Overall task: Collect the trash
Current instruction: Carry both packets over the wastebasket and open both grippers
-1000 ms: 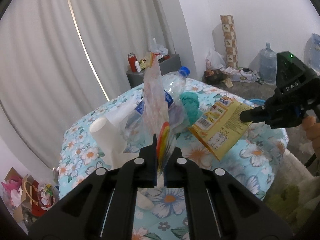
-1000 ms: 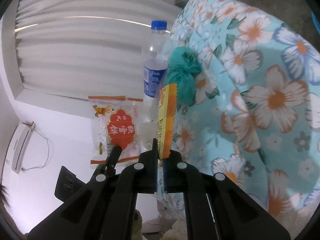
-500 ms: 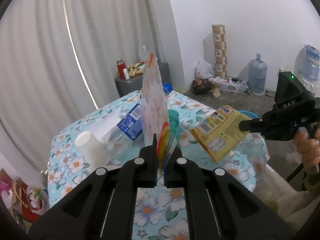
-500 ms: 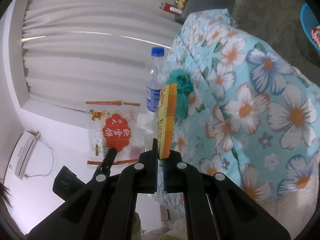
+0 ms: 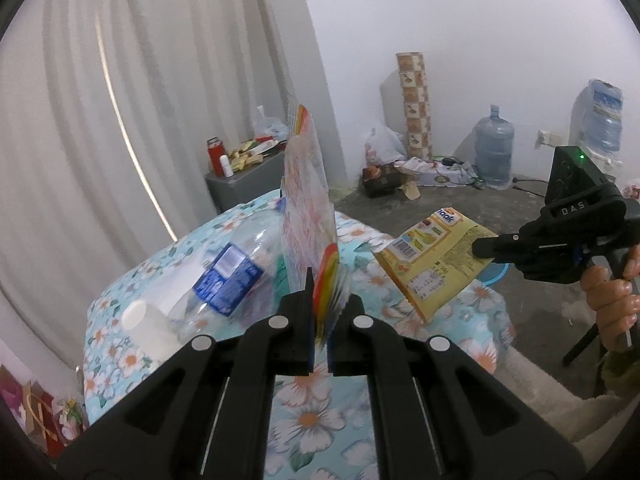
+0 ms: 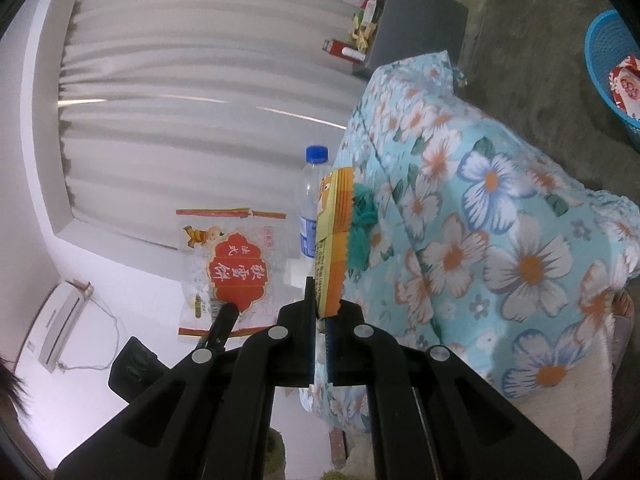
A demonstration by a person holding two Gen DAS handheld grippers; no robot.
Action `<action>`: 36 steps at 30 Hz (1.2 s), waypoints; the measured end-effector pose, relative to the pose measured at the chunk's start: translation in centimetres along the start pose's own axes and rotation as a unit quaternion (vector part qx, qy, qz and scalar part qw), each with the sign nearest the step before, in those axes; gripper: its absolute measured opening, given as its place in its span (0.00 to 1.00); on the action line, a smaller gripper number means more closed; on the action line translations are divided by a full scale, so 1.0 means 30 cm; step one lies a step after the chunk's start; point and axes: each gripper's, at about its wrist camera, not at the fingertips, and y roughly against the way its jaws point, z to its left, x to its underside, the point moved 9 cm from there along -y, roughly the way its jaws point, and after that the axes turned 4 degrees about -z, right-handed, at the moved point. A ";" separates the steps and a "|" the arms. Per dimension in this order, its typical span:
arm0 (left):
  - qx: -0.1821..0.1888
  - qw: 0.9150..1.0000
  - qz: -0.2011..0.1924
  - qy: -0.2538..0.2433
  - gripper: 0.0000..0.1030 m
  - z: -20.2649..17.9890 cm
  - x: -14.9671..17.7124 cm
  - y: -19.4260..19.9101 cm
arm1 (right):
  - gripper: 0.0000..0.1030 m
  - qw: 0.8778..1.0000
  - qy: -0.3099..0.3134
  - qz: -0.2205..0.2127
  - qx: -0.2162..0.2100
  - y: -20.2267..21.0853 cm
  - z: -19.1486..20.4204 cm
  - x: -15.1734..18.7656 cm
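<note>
- My left tool (image 5: pixel 319 312) is clamped on a clear crinkly snack wrapper with a red label (image 5: pixel 306 216), held upright above the floral-clothed desk (image 5: pixel 320 412).
- My right tool (image 6: pixel 319 322) pinches a yellow foil snack bag (image 6: pixel 331 248).
- A clear plastic bottle with a blue label (image 5: pixel 234 272) lies at ten o'clock from the wrapper.

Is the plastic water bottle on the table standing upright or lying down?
Upright: in the right wrist view the water bottle stands on the floral table, cap away from it.

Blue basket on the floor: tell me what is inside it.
In the right wrist view, the blue basket holds one red and white wrapper against its wall. The frame edge cuts off the rest of the basket, so anything deeper inside cannot be seen.
</note>
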 end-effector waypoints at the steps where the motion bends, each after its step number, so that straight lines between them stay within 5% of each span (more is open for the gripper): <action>1: 0.004 1.000 -0.001 -0.003 0.02 -0.015 -0.011 -0.008 | 0.04 1.000 -0.001 -0.005 -0.002 0.015 -0.005 -0.009; 10: 0.080 0.997 -0.005 -0.020 0.02 -0.208 -0.139 -0.146 | 0.04 0.998 -0.012 -0.063 -0.005 0.153 -0.052 -0.123; 16: 0.164 0.986 0.016 -0.019 0.02 -0.394 -0.240 -0.318 | 0.04 0.990 -0.012 -0.135 0.035 0.321 -0.126 -0.238; 20: 0.226 0.973 0.051 -0.005 0.02 -0.547 -0.311 -0.474 | 0.04 0.971 -0.011 -0.210 0.115 0.494 -0.240 -0.343; 25: 0.304 0.945 0.119 0.003 0.02 -0.779 -0.339 -0.710 | 0.04 0.936 -0.032 -0.272 0.220 0.644 -0.418 -0.434; 31: 0.326 0.917 0.228 -0.015 0.02 -1.018 -0.197 -1.038 | 0.04 0.900 -0.036 -0.282 0.331 0.661 -0.629 -0.523; 36: 0.325 0.903 0.279 -0.031 0.02 -1.161 -0.075 -1.256 | 0.04 0.889 -0.036 -0.247 0.384 0.604 -0.812 -0.625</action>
